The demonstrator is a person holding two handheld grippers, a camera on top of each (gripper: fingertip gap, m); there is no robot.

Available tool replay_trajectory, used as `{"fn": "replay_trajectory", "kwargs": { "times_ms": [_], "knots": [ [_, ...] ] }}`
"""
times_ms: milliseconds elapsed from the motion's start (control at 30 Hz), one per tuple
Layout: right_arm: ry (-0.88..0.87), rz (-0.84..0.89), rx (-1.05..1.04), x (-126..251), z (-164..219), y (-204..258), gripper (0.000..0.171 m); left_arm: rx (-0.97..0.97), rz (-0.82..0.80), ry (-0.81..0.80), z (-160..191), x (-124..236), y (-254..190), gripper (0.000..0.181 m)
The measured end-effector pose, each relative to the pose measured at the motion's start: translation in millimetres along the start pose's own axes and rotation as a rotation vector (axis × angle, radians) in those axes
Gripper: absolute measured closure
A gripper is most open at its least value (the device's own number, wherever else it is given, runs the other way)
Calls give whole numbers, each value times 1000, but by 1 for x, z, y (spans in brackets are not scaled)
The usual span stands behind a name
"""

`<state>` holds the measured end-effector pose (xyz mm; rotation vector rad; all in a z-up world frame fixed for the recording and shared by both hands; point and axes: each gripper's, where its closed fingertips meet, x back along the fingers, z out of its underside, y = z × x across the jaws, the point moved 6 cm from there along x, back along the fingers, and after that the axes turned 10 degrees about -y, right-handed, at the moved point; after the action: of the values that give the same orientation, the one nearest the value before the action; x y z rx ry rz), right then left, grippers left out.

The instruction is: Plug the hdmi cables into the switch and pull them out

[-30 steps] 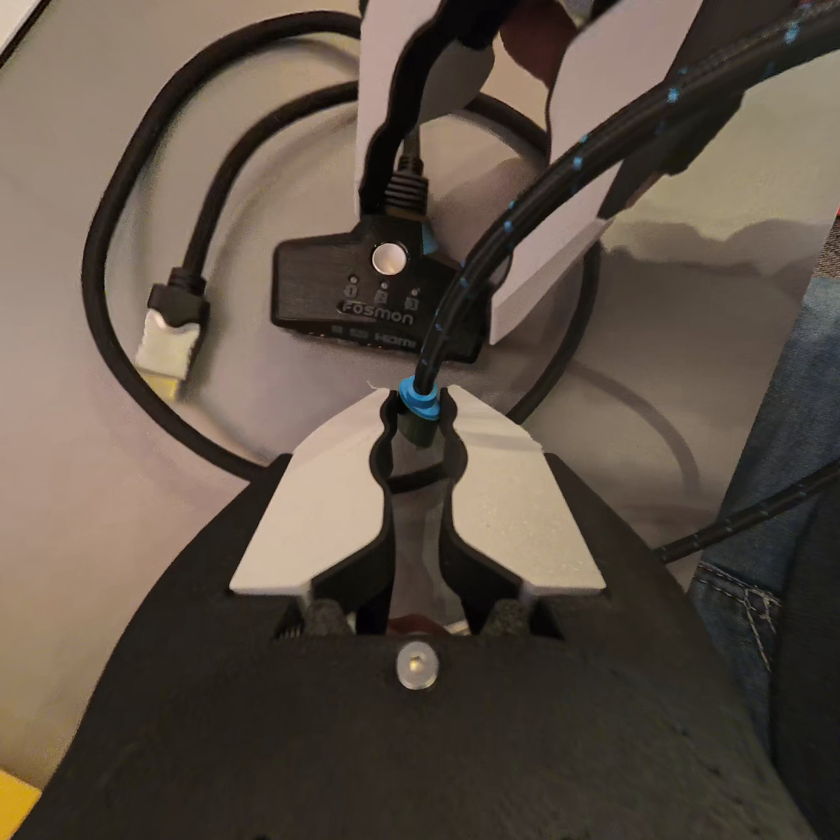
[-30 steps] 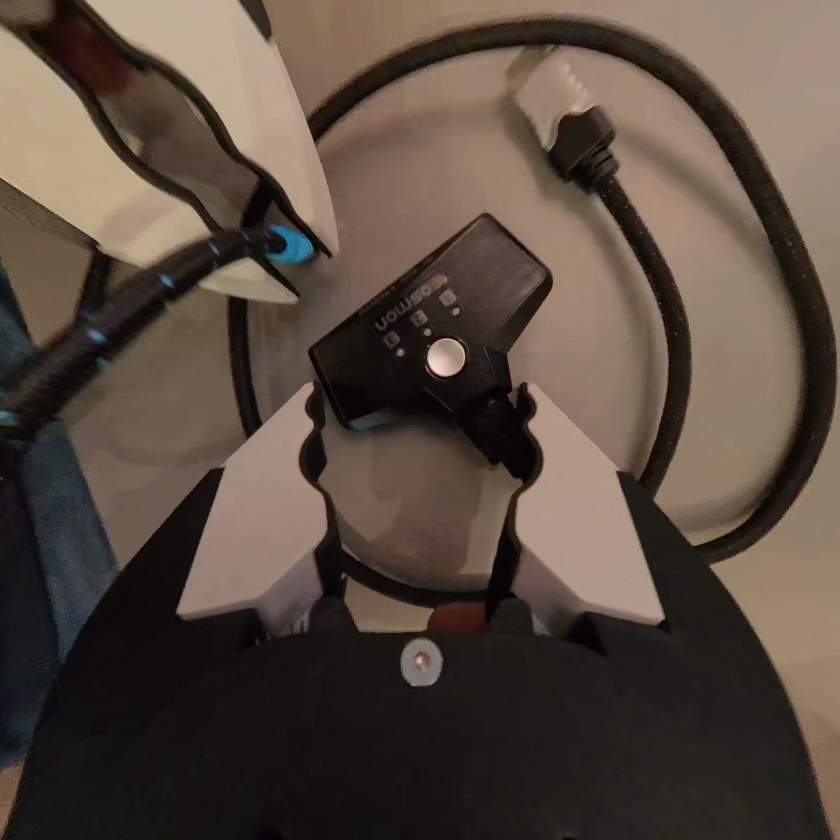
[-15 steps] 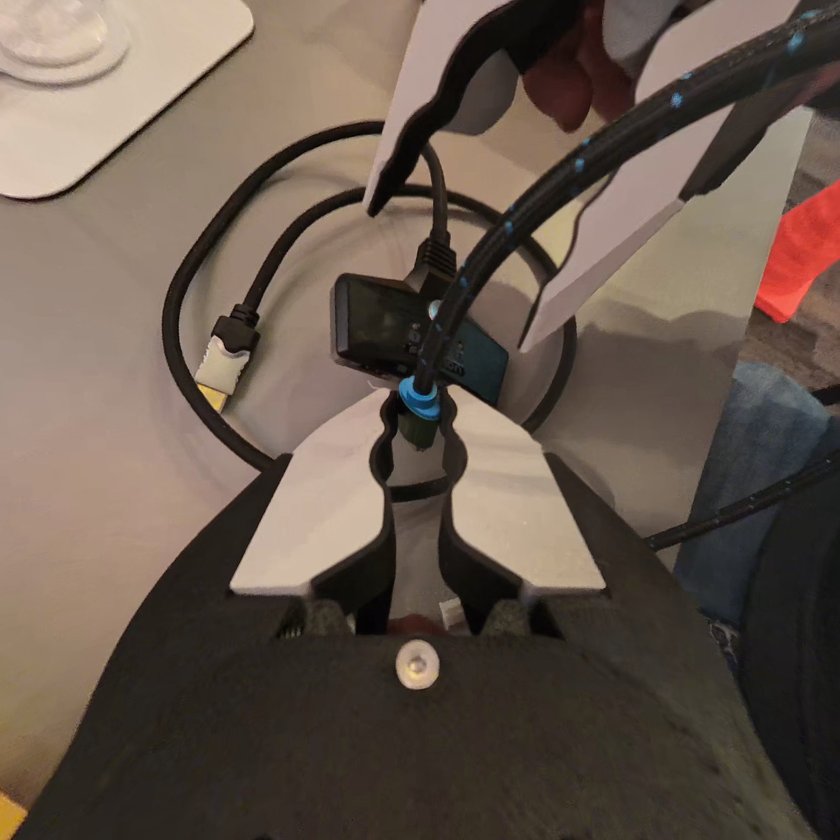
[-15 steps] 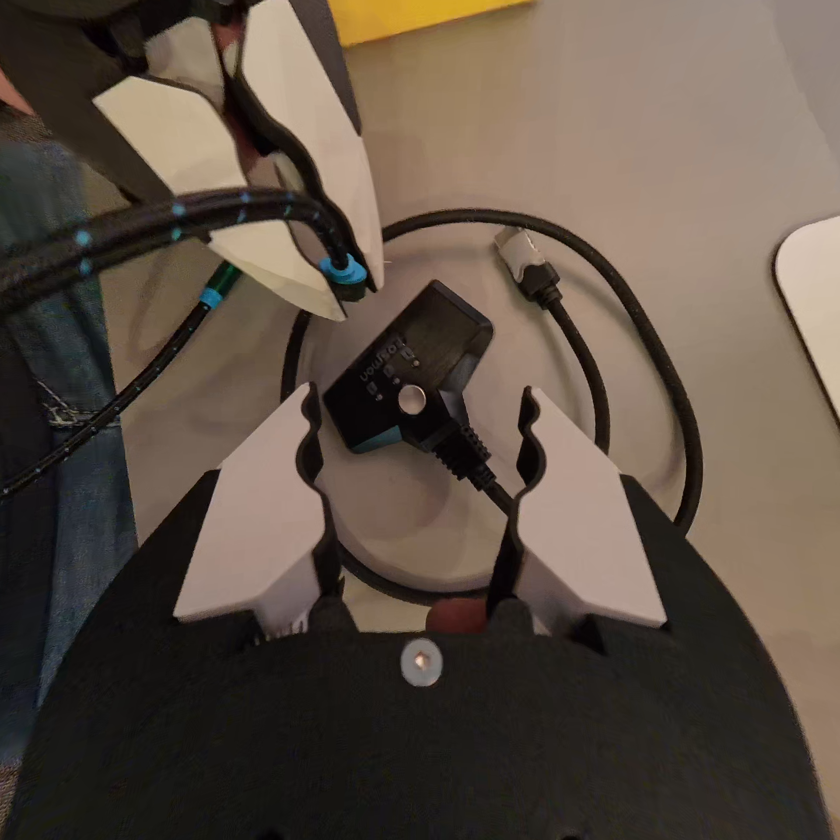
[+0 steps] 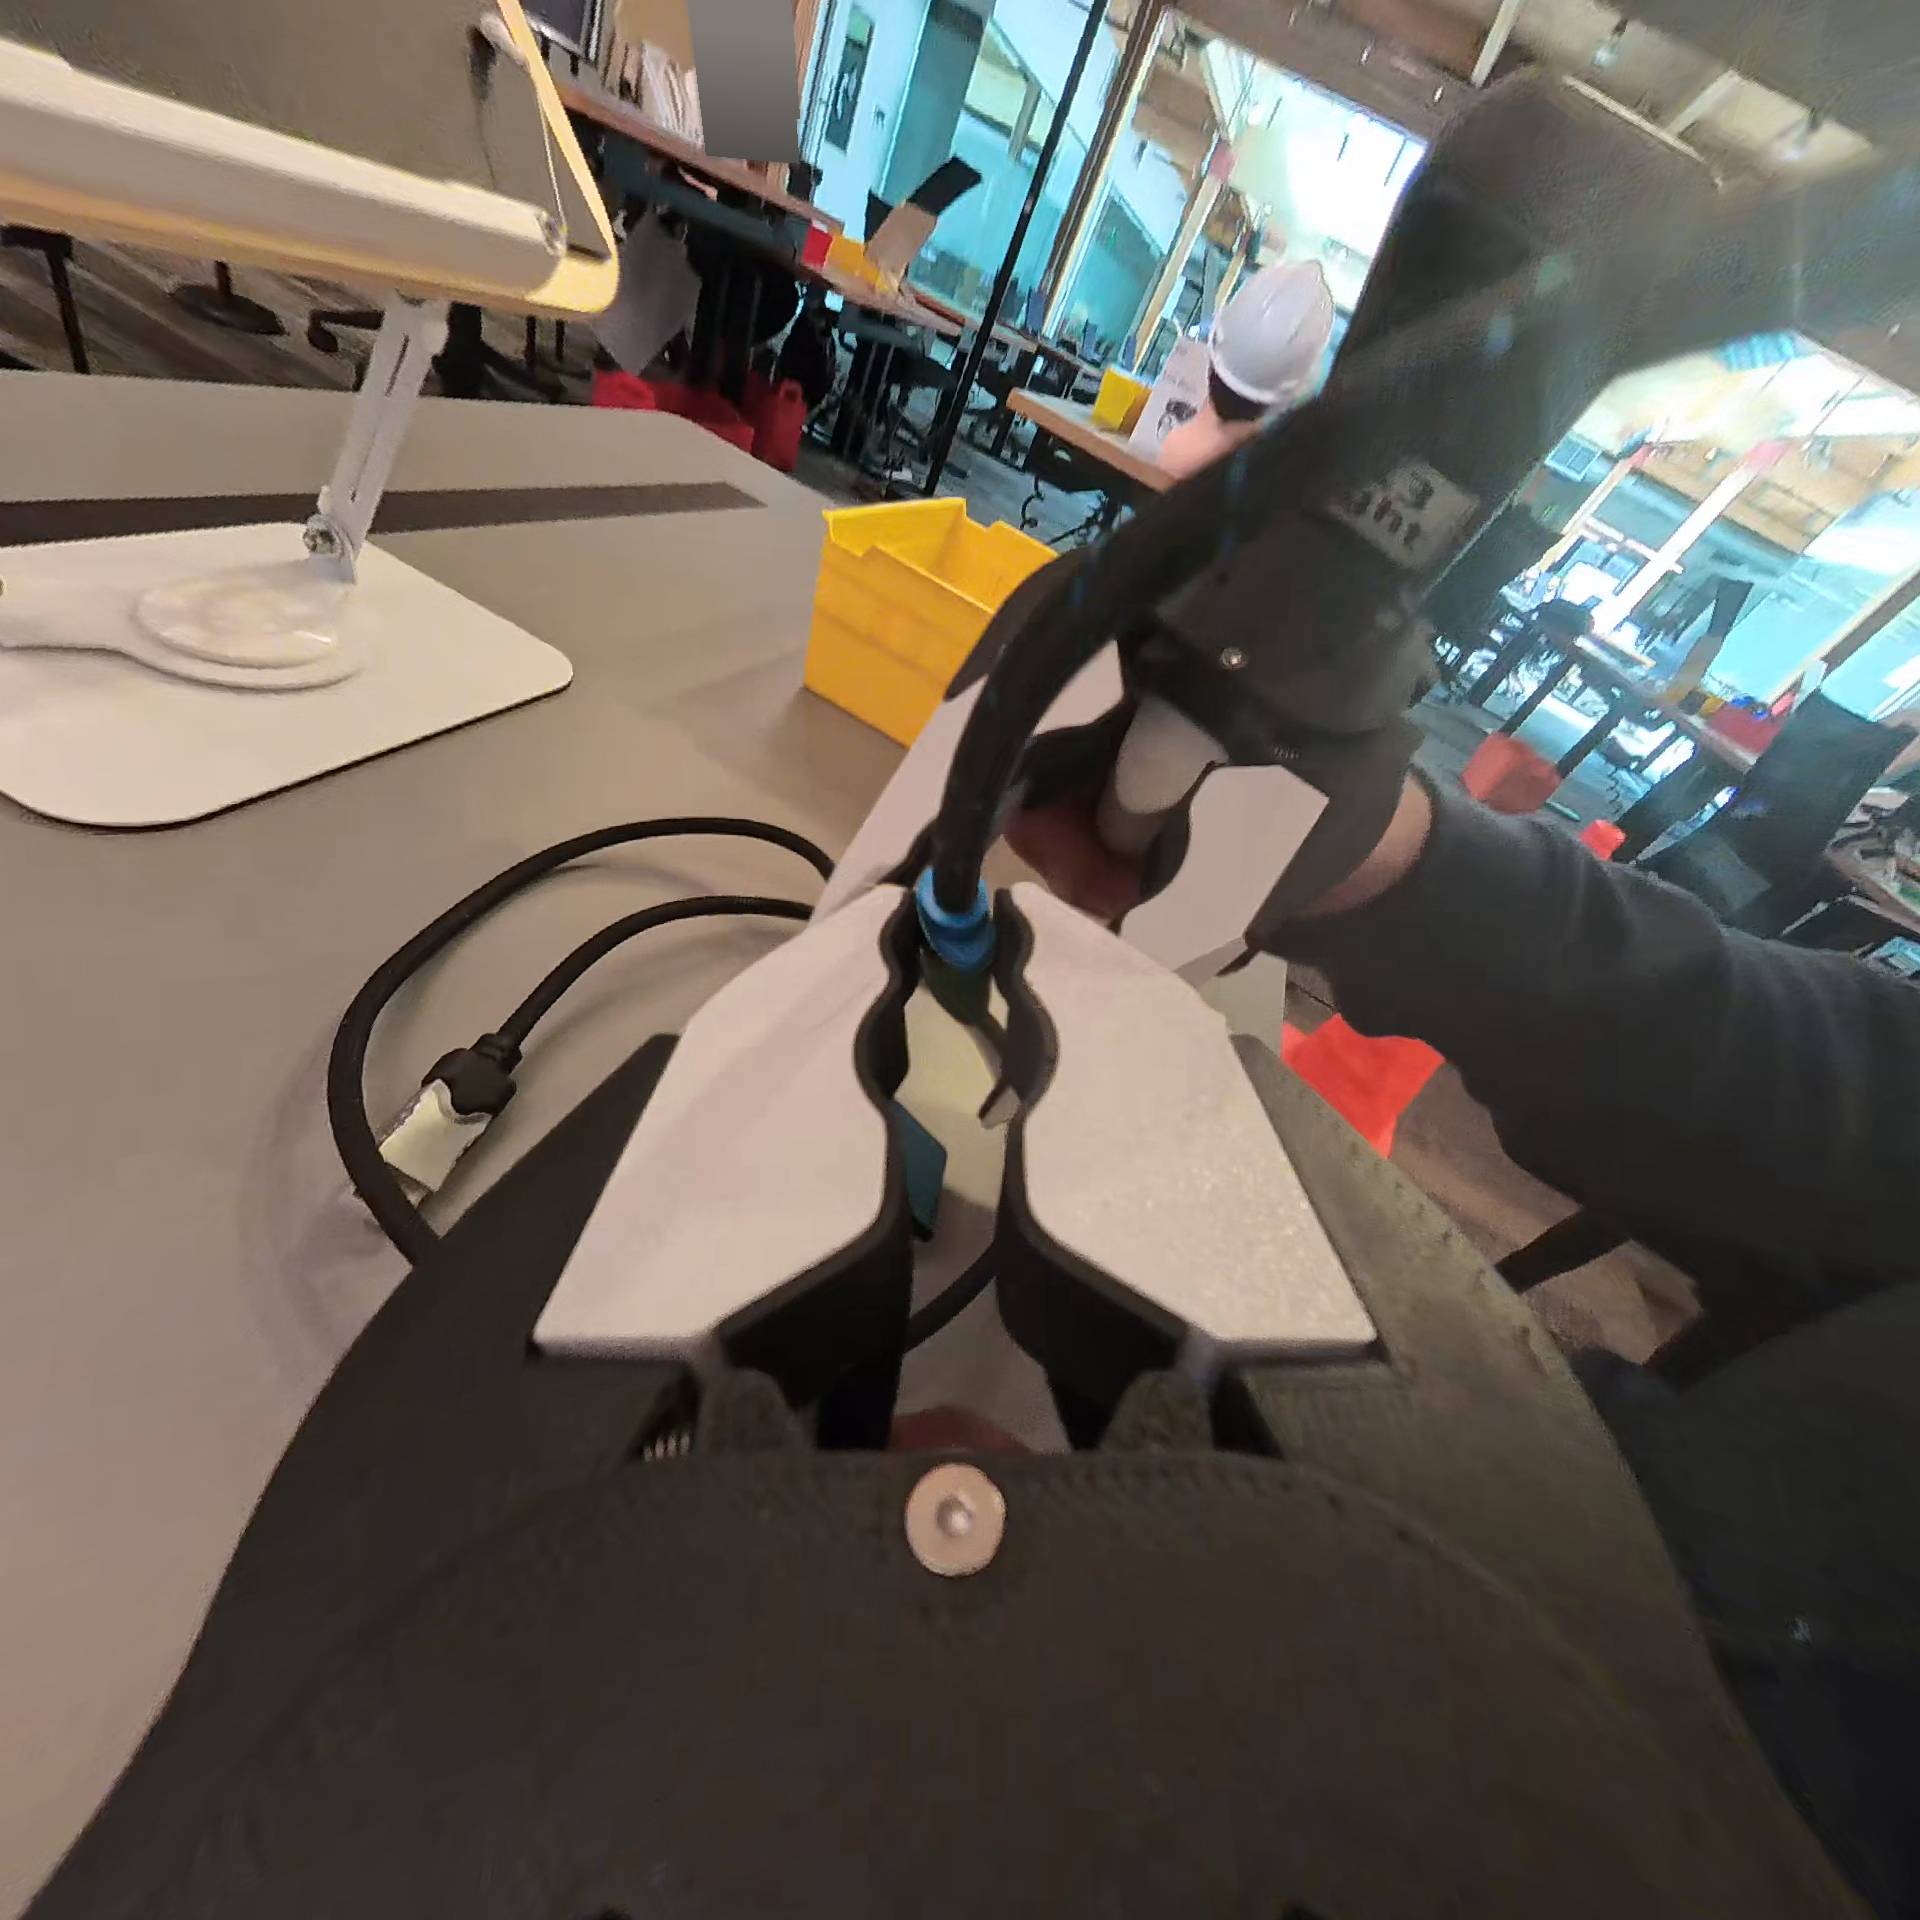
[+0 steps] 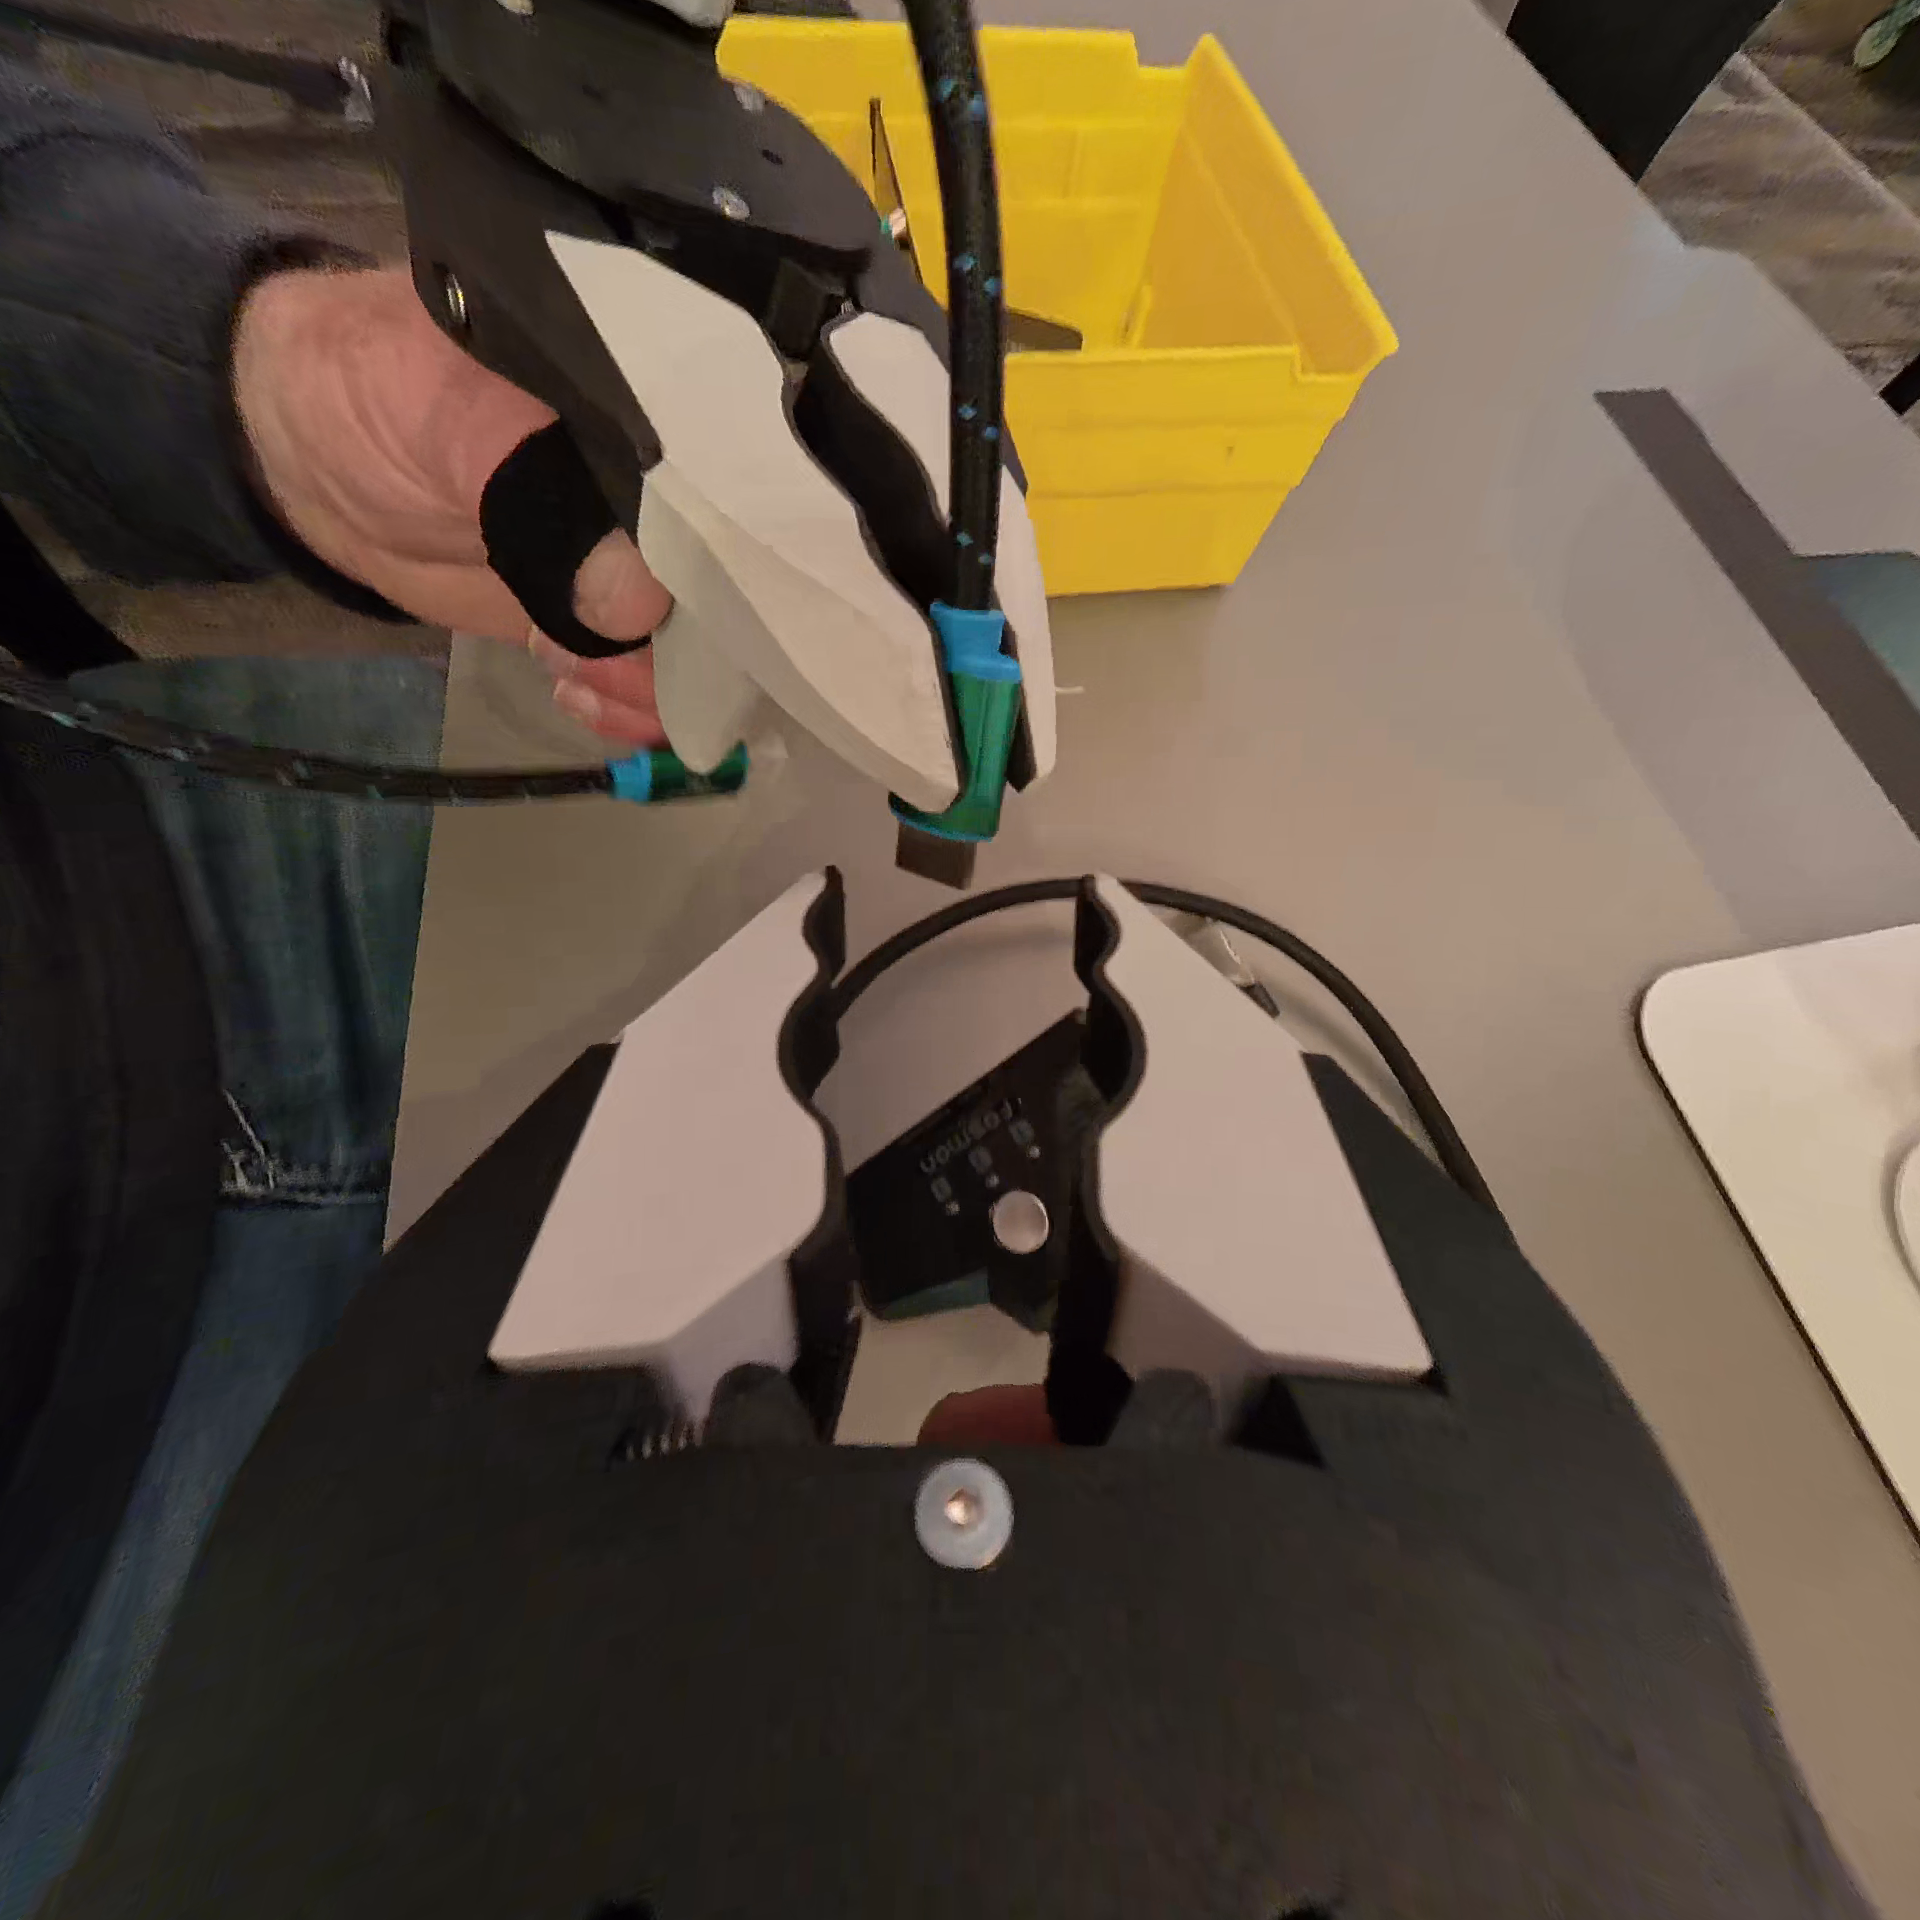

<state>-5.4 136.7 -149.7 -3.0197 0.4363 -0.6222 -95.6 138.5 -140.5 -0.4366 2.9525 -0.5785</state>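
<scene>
My left gripper (image 5: 953, 912) is shut on a green HDMI plug with a blue collar (image 5: 956, 940). In the right wrist view this gripper (image 6: 982, 781) holds the plug (image 6: 982, 727) upright above the table, metal end down. The black switch (image 6: 966, 1184) lies on the grey table (image 6: 1455, 727) below my right gripper (image 6: 961, 914). That gripper's jaws stand partly open with nothing held, and its fingers hide the switch's sides. In the left wrist view only a sliver of the switch (image 5: 920, 1169) shows between my fingers. A second blue-green plug (image 6: 675, 774) lies near the table edge.
A black cable with a silver plug (image 5: 442, 1117) loops on the table left of the switch. A yellow bin (image 6: 1174, 416) stands behind the grippers. A white stand base (image 5: 260, 707) sits at the far left. A person's legs are at the table edge (image 6: 291, 935). My left and right fingertips are right by each other.
Both grippers have risen from the table and tilted up. The left still holds the plug. The right gripper's jaws have narrowed and the switch now sits lower in its view.
</scene>
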Motion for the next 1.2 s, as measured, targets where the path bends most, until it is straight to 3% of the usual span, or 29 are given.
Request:
{"fn": "replay_trajectory", "kwargs": {
  "times_ms": [333, 467, 633, 833, 1033, 1200],
  "knots": [
    [-28, 43, -28, -5, -11, 2, 159, -1, 4, -24, -5, 3, -3, 168],
    [-32, 112, 47, 2, -13, -3, 149, 22, -2, -28, -6, 4, -1, 170],
    [42, 219, 347, 3, -16, 1, 139, 135, 6, -44, -8, 5, 3, 170],
    [96, 299, 486, -4, -20, 7, 153, 175, 8, -35, -5, 4, 1, 170],
    [79, 230, 384, -2, -20, 8, 154, 117, 23, -13, -5, 4, -1, 170],
    [52, 91, 220, 4, -16, 11, 154, -68, 25, 20, -8, 5, -8, 163]
  ]
}}
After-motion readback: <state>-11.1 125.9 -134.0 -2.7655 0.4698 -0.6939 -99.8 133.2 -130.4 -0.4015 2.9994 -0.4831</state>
